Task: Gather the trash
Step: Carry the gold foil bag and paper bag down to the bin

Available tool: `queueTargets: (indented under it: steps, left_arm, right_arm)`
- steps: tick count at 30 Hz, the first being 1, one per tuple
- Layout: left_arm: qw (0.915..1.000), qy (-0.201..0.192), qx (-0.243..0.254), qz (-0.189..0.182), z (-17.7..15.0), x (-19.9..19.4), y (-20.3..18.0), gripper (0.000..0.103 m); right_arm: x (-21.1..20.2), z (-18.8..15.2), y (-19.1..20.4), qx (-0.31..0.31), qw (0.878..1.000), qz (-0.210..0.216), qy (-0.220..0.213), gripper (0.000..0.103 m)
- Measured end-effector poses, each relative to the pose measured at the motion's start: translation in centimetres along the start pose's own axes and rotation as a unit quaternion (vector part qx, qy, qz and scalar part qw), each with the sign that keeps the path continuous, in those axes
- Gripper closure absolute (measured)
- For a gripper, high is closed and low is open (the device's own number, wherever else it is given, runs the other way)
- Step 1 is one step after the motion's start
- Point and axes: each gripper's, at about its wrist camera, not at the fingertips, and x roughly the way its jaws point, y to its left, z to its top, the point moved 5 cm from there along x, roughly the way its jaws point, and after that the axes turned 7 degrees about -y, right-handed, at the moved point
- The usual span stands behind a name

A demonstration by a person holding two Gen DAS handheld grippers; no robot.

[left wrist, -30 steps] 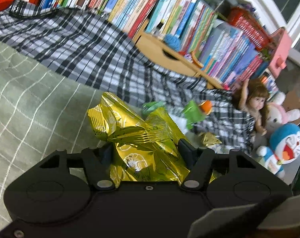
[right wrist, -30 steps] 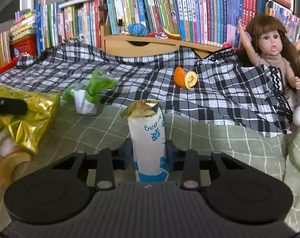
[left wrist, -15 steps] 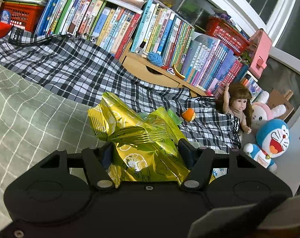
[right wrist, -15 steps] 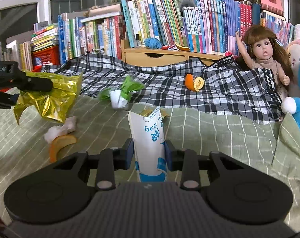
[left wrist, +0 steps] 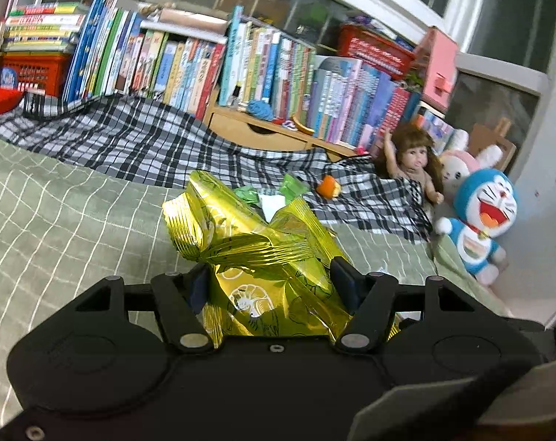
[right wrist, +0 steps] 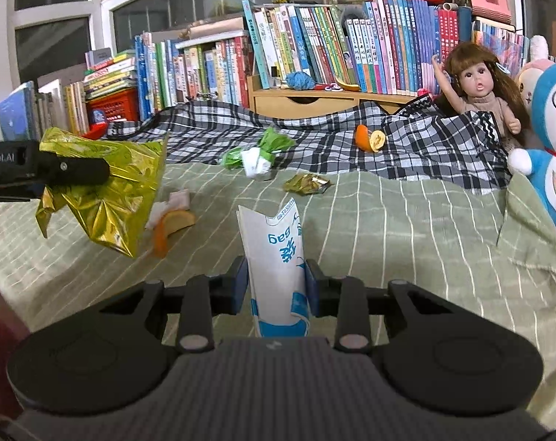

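My left gripper (left wrist: pixel 272 281) is shut on a crumpled gold foil snack bag (left wrist: pixel 256 253) and holds it above the green checked bedspread (left wrist: pixel 57 228). In the right wrist view that gold bag (right wrist: pixel 105 191) hangs at the left in the left gripper (right wrist: pixel 68 171). My right gripper (right wrist: pixel 276 286) is shut on a flat white paper bag with blue print (right wrist: pixel 278 268), held upright. On the bed lie a green and white wrapper (right wrist: pixel 257 152), a small gold wrapper (right wrist: pixel 307 183), an orange peel (right wrist: pixel 368 139) and orange peel with tissue (right wrist: pixel 171 217).
A black and white plaid blanket (right wrist: pixel 314 139) covers the far half of the bed. Behind it run rows of books (right wrist: pixel 314 47) and a wooden drawer box (right wrist: pixel 314 101). A doll (right wrist: pixel 476 88) and a blue plush toy (right wrist: pixel 553 139) sit at the right.
Both grippers have drawn back and risen a little with their bags still held. More of the bed, shelves and window shows now, and the small gold wrapper has come out from behind the white bag.
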Motion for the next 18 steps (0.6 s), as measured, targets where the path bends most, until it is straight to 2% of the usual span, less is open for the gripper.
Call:
queueTargets:
  steps: [4,11,18]
  left_arm:
    - [0.9996,-0.010,0.025,-0.005,-1.7,-2.8,-1.2,0.039]
    - [0.9988,-0.001,0.047,-0.016,-6.1,-7.7,-2.8,0.039]
    - [0.9973,0.027,0.067,-0.013,-11.2,-11.7,-3.6,0.039]
  right_arm:
    - [-2.4,-1.4,1.3,0.011,1.000,0.012,-0.003,0.065]
    - [-6.8,-4.8,3.9,0.010,0.999,0.037,0.000,0.065]
    - [-10.0,-8.4,5.7,0.010,0.998,0.061,0.022,0.065]
